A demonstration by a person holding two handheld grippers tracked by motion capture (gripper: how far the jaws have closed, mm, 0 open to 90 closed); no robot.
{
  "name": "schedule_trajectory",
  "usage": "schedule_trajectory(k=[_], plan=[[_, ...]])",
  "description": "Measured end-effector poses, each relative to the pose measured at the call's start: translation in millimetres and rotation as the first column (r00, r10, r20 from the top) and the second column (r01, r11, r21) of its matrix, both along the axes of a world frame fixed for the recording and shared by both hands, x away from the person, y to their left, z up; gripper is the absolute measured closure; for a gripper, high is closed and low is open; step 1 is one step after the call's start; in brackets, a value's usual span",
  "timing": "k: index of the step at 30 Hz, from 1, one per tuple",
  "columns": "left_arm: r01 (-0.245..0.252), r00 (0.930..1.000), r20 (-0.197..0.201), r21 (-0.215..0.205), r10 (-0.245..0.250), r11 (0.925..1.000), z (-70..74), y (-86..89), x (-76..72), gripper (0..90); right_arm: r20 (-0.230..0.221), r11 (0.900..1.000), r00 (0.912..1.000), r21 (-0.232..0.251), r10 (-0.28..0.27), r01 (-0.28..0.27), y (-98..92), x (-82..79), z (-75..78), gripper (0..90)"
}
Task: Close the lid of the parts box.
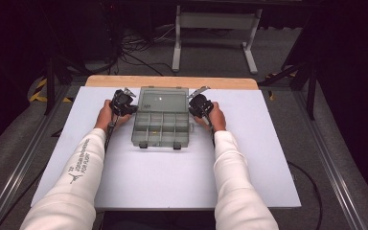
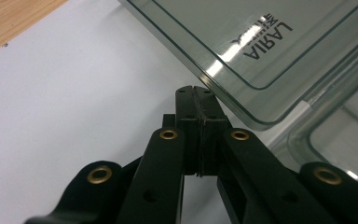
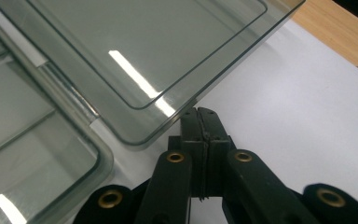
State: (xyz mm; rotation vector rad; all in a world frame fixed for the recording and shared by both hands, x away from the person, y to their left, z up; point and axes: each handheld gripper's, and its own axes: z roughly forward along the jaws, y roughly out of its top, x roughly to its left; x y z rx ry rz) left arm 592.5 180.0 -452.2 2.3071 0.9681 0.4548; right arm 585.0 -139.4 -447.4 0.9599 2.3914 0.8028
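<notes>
a wooden table [image 1: 172, 81] carries a white board [image 1: 172, 172] covering nearly all of it; a clear compartment box [image 1: 161, 129], lid open, lies toward the far middle.

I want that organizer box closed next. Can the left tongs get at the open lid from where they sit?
Probably yes: the left tongs, jaws shut, sit right at the lid's side edge on the white mat, with nothing between them.
</notes>
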Motion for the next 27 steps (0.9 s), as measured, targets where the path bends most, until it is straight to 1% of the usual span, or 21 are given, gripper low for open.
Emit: schedule_trajectory(k=[3,5,10,11,12,15,16,17,18,19,21,22,25,26,27], plan=[[-0.006,1.0,-0.003,-0.003,0.006,1.0,0.4,0.5,1.4,89.3,0.003,1.0,0.9999,0.011,-0.011,0.011,0.8,2.5,-0.6,90.0],[-0.017,0.9998,0.005,-0.012,0.017,0.9998,-0.4,-0.6,1.8,89.2,0.015,0.999,0.9995,0.022,-0.028,0.027,2.4,4.9,-1.7,90.0],[-0.036,0.9991,0.021,-0.022,0.036,0.9991,-1.6,-1.7,1.8,89.2,0.018,0.998,0.9986,0.049,-0.05,0.049,2.2,6.0,-2.8,90.0],[-0.045,0.9986,0.028,-0.031,0.046,0.9985,-2.5,-2.3,1.7,89.3,0.028,0.997,0.9979,0.06,-0.058,0.056,2.2,6.1,-3.6,90.0],[-0.046,0.9982,0.036,-0.029,0.047,0.9985,-2.4,-2.4,2.1,89.2,0.03,0.996,0.9978,0.064,-0.06,0.058,2.2,6.1,-4.0,90.0],[-0.043,0.9981,0.042,-0.04,0.045,0.9983,-1.7,-0.3,2.7,89.2,0.036,0.994,0.9972,0.087,-0.065,0.061,1.2,5.9,-4.7,90.0],[-0.043,0.9981,0.042,-0.04,0.045,0.9983,-1.7,-0.3,2.7,89.0,0.036,0.994,0.9972,0.087,-0.065,0.061,1.2,5.9,-4.7,90.0],[-0.045,0.998,0.042,-0.039,0.046,0.9982,-1.2,-0.4,2.7,89.0,0.041,0.993,0.9972,0.1,-0.062,0.057,0.9,5.7,-3.8,90.0],[-0.049,0.9969,0.059,-0.044,0.051,0.9978,-1.1,-0.3,2.9,89.0,0.046,0.994,0.9971,0.091,-0.061,0.056,1.5,5.7,-3.6,90.0],[-0.057,0.9961,0.064,-0.049,0.06,0.9972,-0.4,-0.7,2.5,89.0,0.048,0.994,0.9969,0.091,-0.061,0.057,1.9,5.6,-3.5,90.0],[-0.058,0.9956,0.072,-0.048,0.061,0.9971,1.9,-1.3,2.3,89.0,0.051,0.993,0.9965,0.097,-0.067,0.062,1.9,5.5,-2.1,90.0],[-0.064,0.9943,0.082,-0.063,0.069,0.996,3.2,-1.0,2.3,89.0,0.056,0.993,0.996,0.102,-0.07,0.064,2.2,5.4,-0.9,90.0],[-0.065,0.9943,0.08,-0.068,0.07,0.9956,5.3,-1.1,2.6,88.7,0.07,0.992,0.9951,0.108,-0.07,0.062,3.4,5.1,2.6,90.0],[-0.059,0.9938,0.09,-0.071,0.065,0.9957,6.5,-0.9,3.0,88.7,0.074,0.992,0.9951,0.108,-0.066,0.058,3.6,4.9,3.9,90.0],[-0.056,0.9939,0.091,-0.069,0.062,0.996,7.6,-1.8,3.1,88.6,0.081,0.992,0.9943,0.11,-0.068,0.059,3.5,4.7,5.2,90.0]])
